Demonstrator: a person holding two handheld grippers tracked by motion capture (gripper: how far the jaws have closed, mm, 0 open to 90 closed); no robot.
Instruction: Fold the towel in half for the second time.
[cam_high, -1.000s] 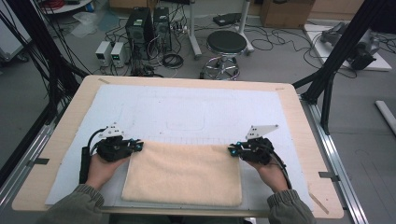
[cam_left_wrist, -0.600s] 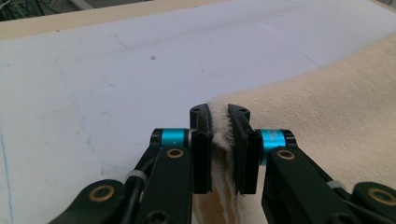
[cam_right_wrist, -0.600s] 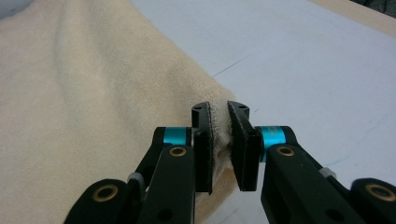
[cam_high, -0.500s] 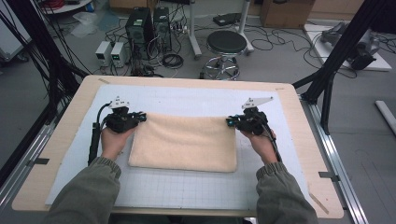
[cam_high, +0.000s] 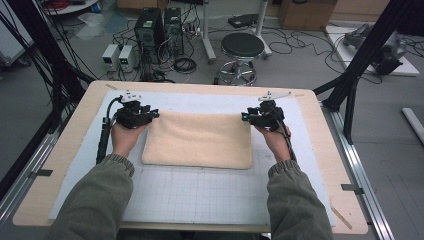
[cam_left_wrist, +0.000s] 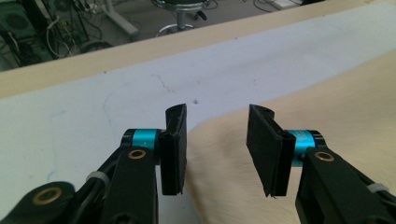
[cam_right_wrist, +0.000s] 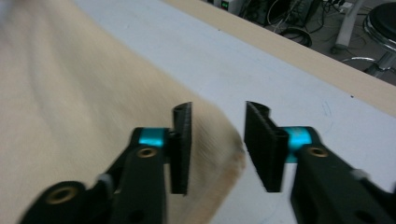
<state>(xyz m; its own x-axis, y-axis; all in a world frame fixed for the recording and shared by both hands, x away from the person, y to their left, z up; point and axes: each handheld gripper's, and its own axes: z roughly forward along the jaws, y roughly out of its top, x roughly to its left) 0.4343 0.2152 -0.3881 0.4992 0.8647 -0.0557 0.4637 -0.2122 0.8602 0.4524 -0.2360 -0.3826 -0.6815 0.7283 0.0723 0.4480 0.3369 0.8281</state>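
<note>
The towel (cam_high: 197, 140) is cream cloth with a soft, fuzzy, matt pile. It lies on a pale, smooth, matt mat (cam_high: 200, 195) printed with a fine grid, over a light wood counter (cam_high: 65, 150). Each gripper's jaws are matt black ribbed plastic, with glossy blue anodised metal collars (cam_left_wrist: 142, 138) and brass-coloured rivets (cam_left_wrist: 137, 154)
</note>
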